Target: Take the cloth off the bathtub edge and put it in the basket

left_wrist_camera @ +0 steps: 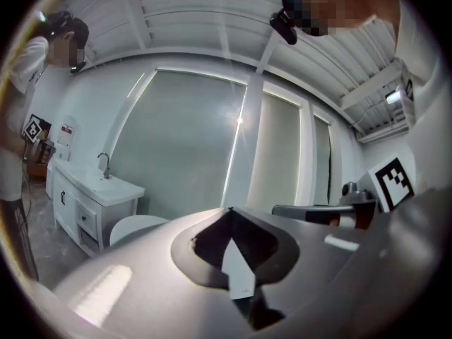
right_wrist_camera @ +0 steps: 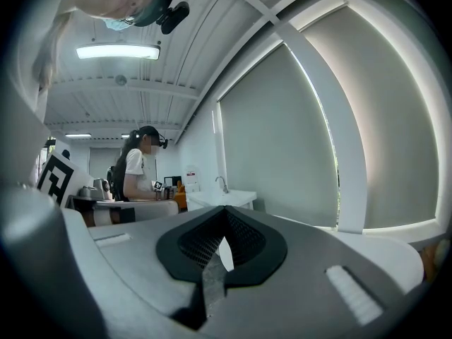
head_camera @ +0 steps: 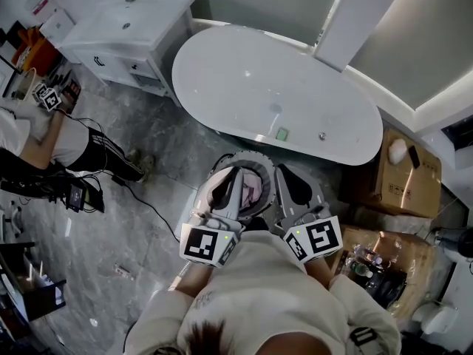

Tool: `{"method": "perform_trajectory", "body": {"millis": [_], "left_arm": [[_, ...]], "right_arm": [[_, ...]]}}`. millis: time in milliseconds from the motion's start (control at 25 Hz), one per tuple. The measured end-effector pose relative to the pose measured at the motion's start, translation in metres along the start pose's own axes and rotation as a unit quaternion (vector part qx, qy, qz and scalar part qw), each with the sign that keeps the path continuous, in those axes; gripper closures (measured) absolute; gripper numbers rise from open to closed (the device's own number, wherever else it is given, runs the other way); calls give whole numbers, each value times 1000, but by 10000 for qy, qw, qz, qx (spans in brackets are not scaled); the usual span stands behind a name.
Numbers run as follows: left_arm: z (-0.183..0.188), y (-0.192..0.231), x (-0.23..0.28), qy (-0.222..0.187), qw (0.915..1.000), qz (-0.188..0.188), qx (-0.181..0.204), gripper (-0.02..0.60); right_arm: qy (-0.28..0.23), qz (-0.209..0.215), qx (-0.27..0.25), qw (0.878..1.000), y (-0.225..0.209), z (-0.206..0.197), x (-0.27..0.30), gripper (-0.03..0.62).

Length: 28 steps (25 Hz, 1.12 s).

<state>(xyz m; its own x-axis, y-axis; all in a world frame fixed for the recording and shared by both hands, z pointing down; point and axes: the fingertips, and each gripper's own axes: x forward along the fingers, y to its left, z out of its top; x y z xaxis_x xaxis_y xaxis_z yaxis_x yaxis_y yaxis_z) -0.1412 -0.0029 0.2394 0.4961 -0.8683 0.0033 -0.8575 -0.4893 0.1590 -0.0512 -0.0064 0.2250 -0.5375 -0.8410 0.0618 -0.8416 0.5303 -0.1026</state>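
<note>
In the head view a white oval bathtub (head_camera: 273,87) lies ahead, with a small green square thing (head_camera: 281,134) on its near edge. Just below it stands a round basket (head_camera: 222,159) holding a pinkish cloth (head_camera: 250,191). My left gripper (head_camera: 238,171) and right gripper (head_camera: 281,171) hover side by side over the basket, close to my chest. Both are shut with nothing in them. The left gripper view shows the left gripper (left_wrist_camera: 229,212) tilted up at the wall, jaws together. In the right gripper view the right gripper (right_wrist_camera: 224,212) points up in the same way.
A white vanity with a sink (head_camera: 133,24) stands at the far left of the tub. Another person (head_camera: 52,143) crouches at the left, with cables (head_camera: 140,198) on the grey floor. Cardboard boxes (head_camera: 403,176) sit at the right of the tub.
</note>
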Motion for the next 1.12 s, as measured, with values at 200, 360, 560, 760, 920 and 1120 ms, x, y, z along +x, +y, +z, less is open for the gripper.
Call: {"method": "perform_trajectory", "body": {"millis": [200,360,560,760,920,1120], "left_arm": [[0,-4,-2,6,10000,-21,80,580],[2,-3,-9,-15,9999,25,107,580],[3,0,-17,-23,9999,119,109,580],[11,8,-23,-103,9996,224,161,580],[12,17,-29,-116,9992,312,209,580],[8,20,-33,-38,9992,303,257,580]], "right_arm": [[36,9,-16,10000,4,-4,-1,597],[-6,-4,-9,10000,7,-3,-5,597],[-50,-7,17,10000,9,-2,-11,597],[-56,-35,-33,10000,7,1,-15,597],[-9,-100,-62,9999,7,-4,-17,597],[120,-125,14,9998,7,-14,-22,597]]}}
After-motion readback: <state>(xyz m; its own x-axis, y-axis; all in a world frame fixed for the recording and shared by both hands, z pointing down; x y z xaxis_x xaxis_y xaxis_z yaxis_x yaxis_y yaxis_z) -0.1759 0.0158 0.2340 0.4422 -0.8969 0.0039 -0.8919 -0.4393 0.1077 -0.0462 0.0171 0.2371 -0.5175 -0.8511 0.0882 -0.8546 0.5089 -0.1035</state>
